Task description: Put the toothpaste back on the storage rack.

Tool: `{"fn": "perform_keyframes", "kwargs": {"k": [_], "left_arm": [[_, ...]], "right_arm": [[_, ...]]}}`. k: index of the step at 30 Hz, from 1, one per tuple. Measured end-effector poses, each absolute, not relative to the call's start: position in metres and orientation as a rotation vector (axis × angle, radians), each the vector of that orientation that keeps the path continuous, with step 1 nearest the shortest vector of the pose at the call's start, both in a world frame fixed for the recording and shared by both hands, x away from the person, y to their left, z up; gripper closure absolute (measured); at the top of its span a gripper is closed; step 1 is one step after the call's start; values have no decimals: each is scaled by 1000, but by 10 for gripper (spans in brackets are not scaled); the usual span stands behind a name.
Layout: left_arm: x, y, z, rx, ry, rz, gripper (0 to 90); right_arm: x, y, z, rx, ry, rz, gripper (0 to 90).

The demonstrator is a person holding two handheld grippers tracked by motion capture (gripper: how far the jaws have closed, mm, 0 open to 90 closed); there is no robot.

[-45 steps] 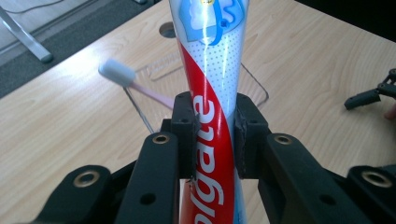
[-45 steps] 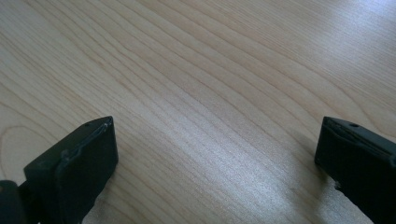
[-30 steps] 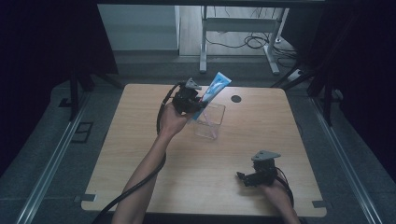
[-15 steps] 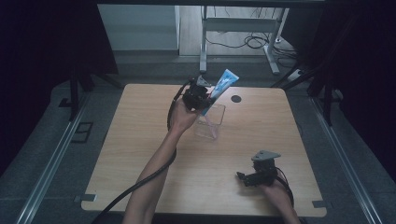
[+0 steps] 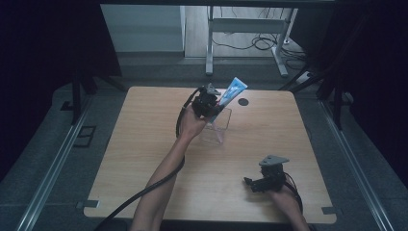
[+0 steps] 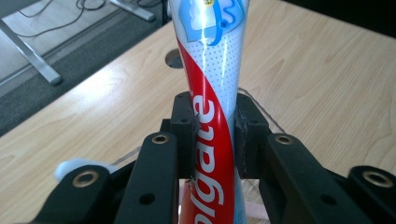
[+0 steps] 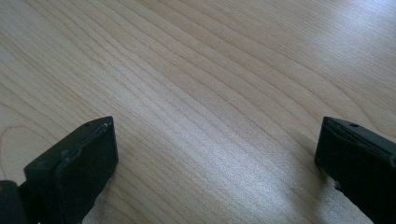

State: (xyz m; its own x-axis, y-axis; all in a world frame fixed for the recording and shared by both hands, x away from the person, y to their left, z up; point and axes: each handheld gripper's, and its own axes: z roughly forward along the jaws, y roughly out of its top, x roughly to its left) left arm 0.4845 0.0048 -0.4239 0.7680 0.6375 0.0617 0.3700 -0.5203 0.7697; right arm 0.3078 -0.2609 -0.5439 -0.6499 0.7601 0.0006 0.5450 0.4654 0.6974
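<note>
Toothpaste tube: one blue, white and red soft plastic toothpaste tube [image 6: 210,88], seen between the jaws in the left gripper view; it runs up and away from them.
Tube position: in the high view the toothpaste tube [image 5: 234,91] is tilted over the clear plastic box [image 5: 217,129], flat crimped end up and toward the far right; its lower end is behind the gripper, so whether it is inside the box cannot be told.
Left gripper: left gripper [image 5: 208,100], jaws clamped on the tube's printed middle, both pads pressing its sides.
Right gripper: right gripper [image 5: 257,184], near the table's front right edge, well apart from the box; jaws wide apart with bare wood between them.
Box: one, upright near the middle of the table, far half.
Table: one light wooden table [image 5: 144,144] with a dark round hole [image 5: 243,101] just beyond the tube.
Count: tubes one; boxes one; grippers two.
</note>
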Motion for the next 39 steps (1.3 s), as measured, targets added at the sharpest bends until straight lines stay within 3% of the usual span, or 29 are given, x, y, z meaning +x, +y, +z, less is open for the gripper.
{"fn": "perform_keyframes", "kwargs": {"k": [14, 39], "left_arm": [[476, 0, -439, 2265, 708, 456, 721], [474, 12, -450, 2241, 764, 361, 708]], "right_arm": [[308, -261, -544, 1108, 2407, 978, 0], [308, -261, -544, 1107, 2408, 978, 0]]}}
